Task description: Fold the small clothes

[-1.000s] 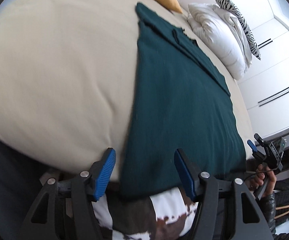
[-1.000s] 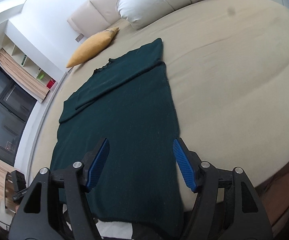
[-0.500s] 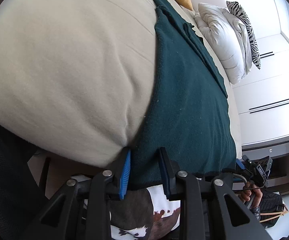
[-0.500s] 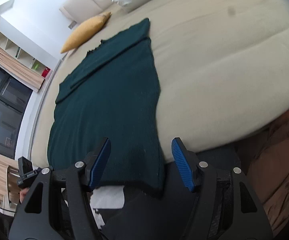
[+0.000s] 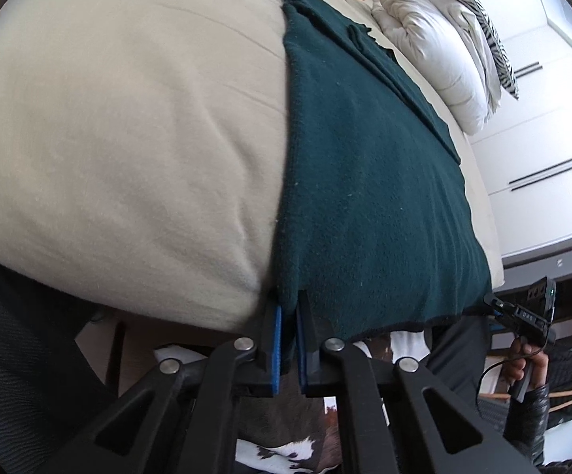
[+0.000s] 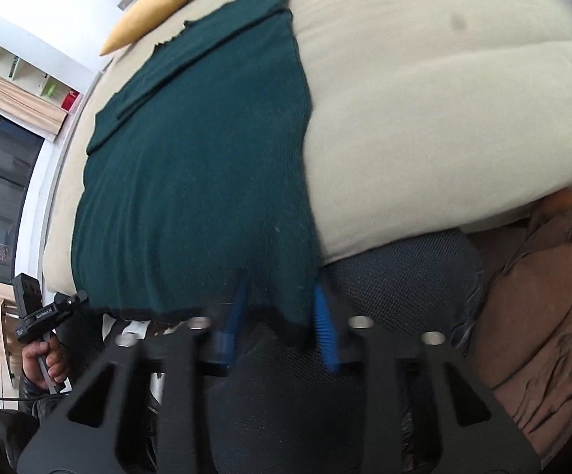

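Between both grippers' blue pads hangs the dark green knitted garment (image 5: 369,181): left gripper (image 5: 289,349) clenched on its corner, right gripper (image 6: 280,330) closing; lift evenly.

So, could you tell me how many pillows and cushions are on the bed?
3: a yellow cushion beyond the green garment, a white pillow, and a zebra-striped one behind it. Others may lie out of frame.

A dark green sweater (image 5: 365,181) lies flat down the middle of the frame on a beige bed (image 5: 127,138), sleeves folded across, hem at the bed's near edge.
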`<act>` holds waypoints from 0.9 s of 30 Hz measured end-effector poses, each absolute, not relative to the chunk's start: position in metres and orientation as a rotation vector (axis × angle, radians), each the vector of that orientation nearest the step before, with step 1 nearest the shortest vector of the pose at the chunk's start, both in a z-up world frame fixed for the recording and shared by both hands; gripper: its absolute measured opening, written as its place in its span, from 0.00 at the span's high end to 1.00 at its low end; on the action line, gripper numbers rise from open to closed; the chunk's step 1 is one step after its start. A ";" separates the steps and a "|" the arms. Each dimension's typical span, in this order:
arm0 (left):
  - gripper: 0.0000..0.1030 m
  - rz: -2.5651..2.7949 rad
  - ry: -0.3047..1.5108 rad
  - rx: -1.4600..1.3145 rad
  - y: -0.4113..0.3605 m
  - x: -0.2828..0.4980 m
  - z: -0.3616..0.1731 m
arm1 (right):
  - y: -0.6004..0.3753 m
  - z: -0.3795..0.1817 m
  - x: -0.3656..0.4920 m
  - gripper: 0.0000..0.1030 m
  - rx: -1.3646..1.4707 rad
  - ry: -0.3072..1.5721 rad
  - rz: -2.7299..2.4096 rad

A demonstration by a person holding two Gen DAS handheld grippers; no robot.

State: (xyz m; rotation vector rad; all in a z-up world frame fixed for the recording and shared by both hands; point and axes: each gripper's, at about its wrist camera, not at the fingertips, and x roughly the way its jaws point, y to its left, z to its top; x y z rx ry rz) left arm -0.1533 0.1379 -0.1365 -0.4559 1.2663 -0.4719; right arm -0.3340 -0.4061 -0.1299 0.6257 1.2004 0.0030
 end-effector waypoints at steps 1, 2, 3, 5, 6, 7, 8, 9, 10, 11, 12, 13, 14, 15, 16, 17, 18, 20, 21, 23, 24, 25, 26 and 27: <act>0.94 -0.473 1.266 -0.449 0.138 -0.153 -0.135 | -0.406 -0.133 -0.333 0.91 0.628 1.207 0.001; 0.94 -0.477 1.268 -0.448 0.139 -0.153 -0.132 | -0.406 -0.134 -0.333 0.93 0.629 1.211 -0.004; 0.94 -0.482 1.265 -0.445 0.139 -0.153 -0.129 | -0.407 -0.135 -0.333 0.94 0.634 1.209 0.000; 0.94 -0.503 1.243 -0.448 0.141 -0.154 -0.119 | -0.406 -0.130 -0.333 0.94 0.662 1.179 0.033; 0.94 -0.515 1.229 -0.460 0.142 -0.153 -0.114 | -0.407 -0.127 -0.334 0.94 0.679 1.159 0.056; 0.94 -0.529 1.214 -0.476 0.144 -0.152 -0.108 | -0.409 -0.122 -0.334 0.95 0.701 1.133 0.077; 0.94 -0.546 1.195 -0.503 0.146 -0.151 -0.101 | -0.411 -0.118 -0.334 0.95 0.729 1.099 0.099; 0.94 -0.562 1.177 -0.533 0.148 -0.151 -0.095 | -0.413 -0.114 -0.334 0.95 0.757 1.069 0.118; 0.94 -0.585 1.157 -0.575 0.151 -0.149 -0.089 | -0.416 -0.110 -0.334 0.95 0.790 1.034 0.138; 0.94 -0.607 1.138 -0.620 0.154 -0.147 -0.084 | -0.420 -0.105 -0.333 0.95 0.826 0.989 0.156; 0.94 -0.618 1.121 -0.652 0.156 -0.144 -0.079 | -0.424 -0.102 -0.332 0.95 0.858 0.954 0.166; 0.94 -0.629 1.100 -0.689 0.159 -0.140 -0.073 | -0.430 -0.098 -0.329 0.95 0.901 0.905 0.173; 0.94 -0.635 1.083 -0.716 0.160 -0.136 -0.069 | -0.435 -0.096 -0.327 0.95 0.926 0.877 0.178; 0.94 -0.640 1.067 -0.741 0.160 -0.132 -0.065 | -0.439 -0.093 -0.324 0.95 0.957 0.839 0.183; 0.94 -0.645 1.053 -0.772 0.161 -0.126 -0.061 | -0.445 -0.090 -0.318 0.95 0.997 0.796 0.192; 0.94 -0.648 1.038 -0.799 0.162 -0.121 -0.058 | -0.447 -0.088 -0.313 0.95 1.016 0.772 0.199; 0.94 -0.647 1.026 -0.816 0.163 -0.116 -0.055 | -0.449 -0.084 -0.306 0.95 1.026 0.750 0.203; 0.94 -0.638 1.005 -0.843 0.163 -0.102 -0.051 | -0.450 -0.074 -0.288 0.95 1.029 0.719 0.205; 0.94 -0.638 0.998 -0.857 0.163 -0.096 -0.050 | -0.450 -0.071 -0.280 0.95 1.034 0.704 0.208; 0.94 -0.637 0.983 -0.886 0.162 -0.080 -0.046 | -0.452 -0.065 -0.261 0.95 1.035 0.679 0.208; 0.94 -0.633 0.977 -0.897 0.161 -0.072 -0.045 | -0.450 -0.062 -0.252 0.95 1.036 0.673 0.205; 0.95 -0.633 0.971 -0.911 0.161 -0.063 -0.042 | -0.452 -0.060 -0.238 0.95 1.039 0.662 0.206; 0.94 -0.633 0.966 -0.926 0.161 -0.053 -0.041 | -0.454 -0.057 -0.228 0.95 1.040 0.657 0.206; 0.94 -0.630 0.962 -0.937 0.160 -0.044 -0.040 | -0.456 -0.056 -0.219 0.95 1.042 0.653 0.201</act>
